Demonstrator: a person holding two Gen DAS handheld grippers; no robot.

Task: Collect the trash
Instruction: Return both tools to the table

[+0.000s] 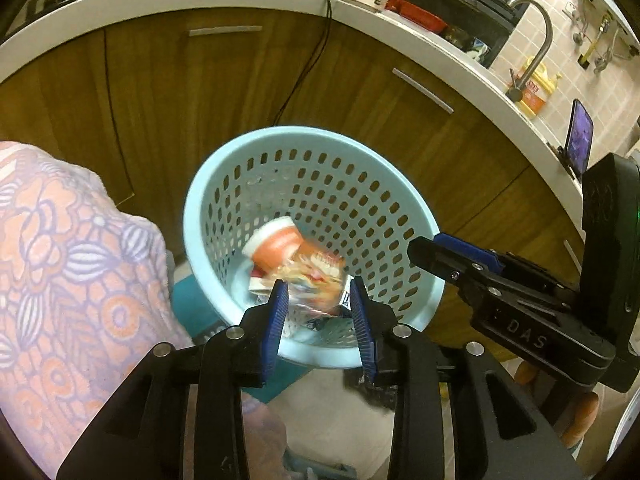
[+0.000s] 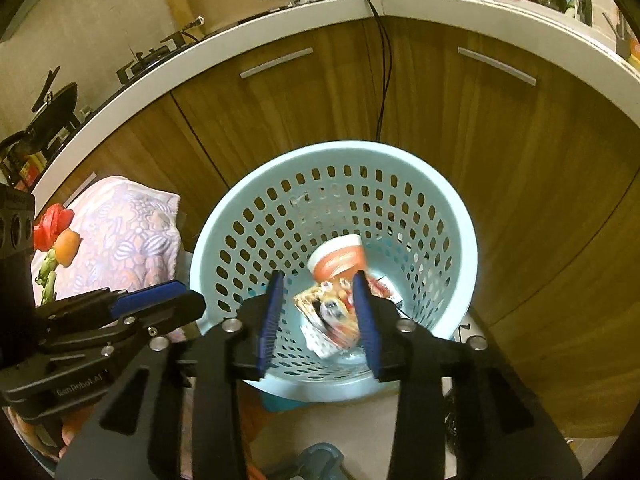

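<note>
A light blue perforated basket (image 1: pixel 280 136) (image 2: pixel 340 148) stands on the floor against the wooden cabinets. Inside it lie an orange and white paper cup (image 1: pixel 276 240) (image 2: pixel 340 258) and a crumpled, blurred snack wrapper (image 1: pixel 316 276) (image 2: pixel 332 312). My left gripper (image 1: pixel 319 290) hangs over the basket's near rim, open, and the wrapper shows through the gap below its blue pads. My right gripper (image 2: pixel 319 282) is beside it over the same rim, also open, with nothing pressed between its pads. Each gripper shows side-on in the other's view: the right gripper (image 1: pixel 424 252), the left gripper (image 2: pixel 176 300).
A pink and purple patterned cloth (image 1: pixel 60 260) (image 2: pixel 124 224) lies left of the basket, with a red bag (image 2: pixel 52 224) and an orange fruit beyond it. A black cable (image 2: pixel 384 80) hangs down the cabinet doors from the white countertop (image 2: pixel 280 20). A tap (image 1: pixel 536 40) and a phone (image 1: pixel 580 136) stand at right.
</note>
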